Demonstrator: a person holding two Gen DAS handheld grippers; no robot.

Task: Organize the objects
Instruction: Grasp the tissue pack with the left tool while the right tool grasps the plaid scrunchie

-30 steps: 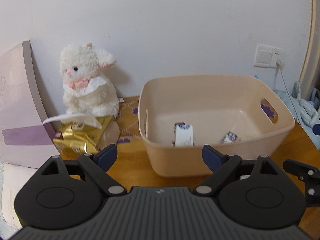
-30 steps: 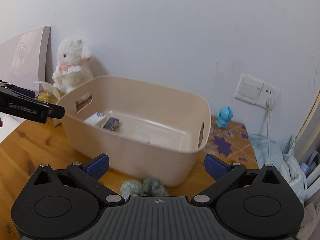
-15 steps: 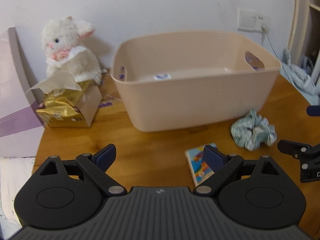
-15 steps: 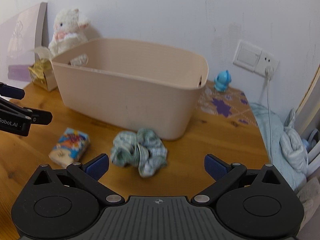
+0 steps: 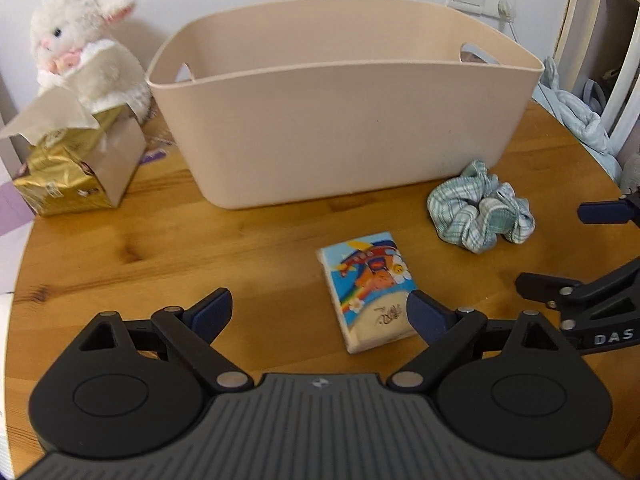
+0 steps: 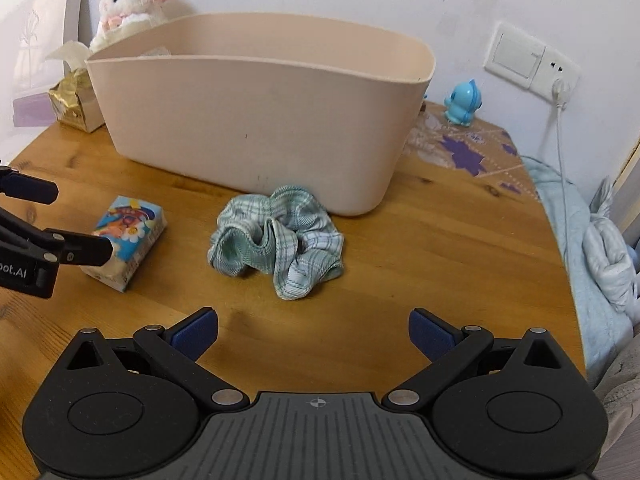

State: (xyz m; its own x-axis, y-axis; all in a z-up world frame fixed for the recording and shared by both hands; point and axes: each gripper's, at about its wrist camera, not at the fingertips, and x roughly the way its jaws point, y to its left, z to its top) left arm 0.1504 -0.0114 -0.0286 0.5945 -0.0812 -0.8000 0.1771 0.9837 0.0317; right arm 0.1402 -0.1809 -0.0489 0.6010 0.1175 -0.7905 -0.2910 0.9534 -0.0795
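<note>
A beige plastic bin [image 5: 340, 112] stands at the back of the round wooden table [image 5: 120, 252]; it also shows in the right wrist view [image 6: 256, 120]. A colourful tissue pack [image 5: 370, 288] lies flat in front of it, close to my left gripper [image 5: 320, 314], which is open and empty with its right fingertip at the pack's near corner. A green plaid scrunchie [image 6: 276, 240] lies right of the pack [image 6: 128, 236]; it also shows in the left wrist view [image 5: 480, 210]. My right gripper [image 6: 314, 334] is open and empty, just short of the scrunchie.
A white plush rabbit [image 5: 80, 48] and a gold tissue box [image 5: 76, 168] stand at the back left. A small blue toy [image 6: 462, 102] sits on a patterned mat at the back right, below a wall socket [image 6: 532, 60]. Bedding [image 6: 600, 240] hangs off the table's right edge.
Both grippers have dropped from above the bin and pulled back to table level in front of it. The tissue pack and scrunchie have come into view. Both stay open.
</note>
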